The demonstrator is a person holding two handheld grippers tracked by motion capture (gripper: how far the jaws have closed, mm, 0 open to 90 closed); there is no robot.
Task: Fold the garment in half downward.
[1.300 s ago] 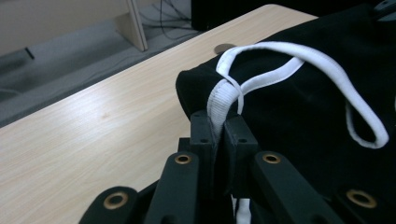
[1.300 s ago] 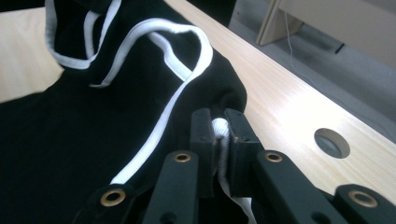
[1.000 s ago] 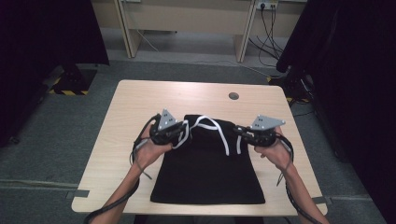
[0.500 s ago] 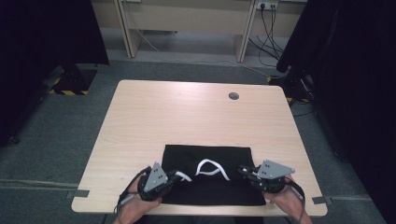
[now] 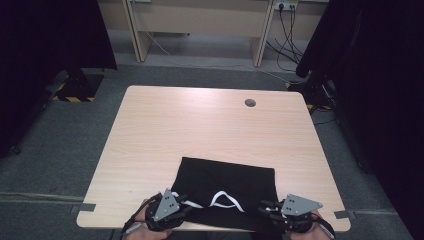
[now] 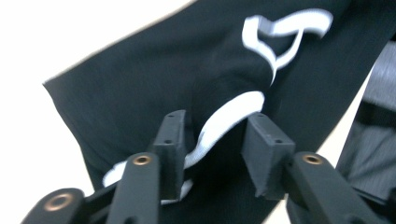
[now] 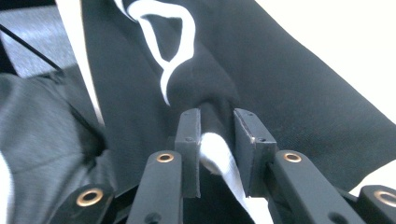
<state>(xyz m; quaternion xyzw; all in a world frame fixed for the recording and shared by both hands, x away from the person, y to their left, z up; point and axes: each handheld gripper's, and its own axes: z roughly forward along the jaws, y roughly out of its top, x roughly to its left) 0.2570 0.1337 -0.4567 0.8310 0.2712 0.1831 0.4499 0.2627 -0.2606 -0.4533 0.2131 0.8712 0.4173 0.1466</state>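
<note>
Black garment (image 5: 227,187) at table (image 5: 200,130) 6 o'clock edge. Left gripper (image 6: 212,140) jaws apart around white drawstring (image 6: 229,114); right gripper (image 7: 217,135) clamped on fabric and drawstring.

A light wooden table (image 5: 165,130) carries a black garment (image 5: 225,182).

My two black grippers, left (image 5: 176,212) and right (image 5: 272,214), carry grey triangular plates, brass-coloured rivets and trailing black cables.

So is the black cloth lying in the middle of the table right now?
No, in the high view the black cloth lies at the near edge of the table, between the left claw and right claw.
</note>
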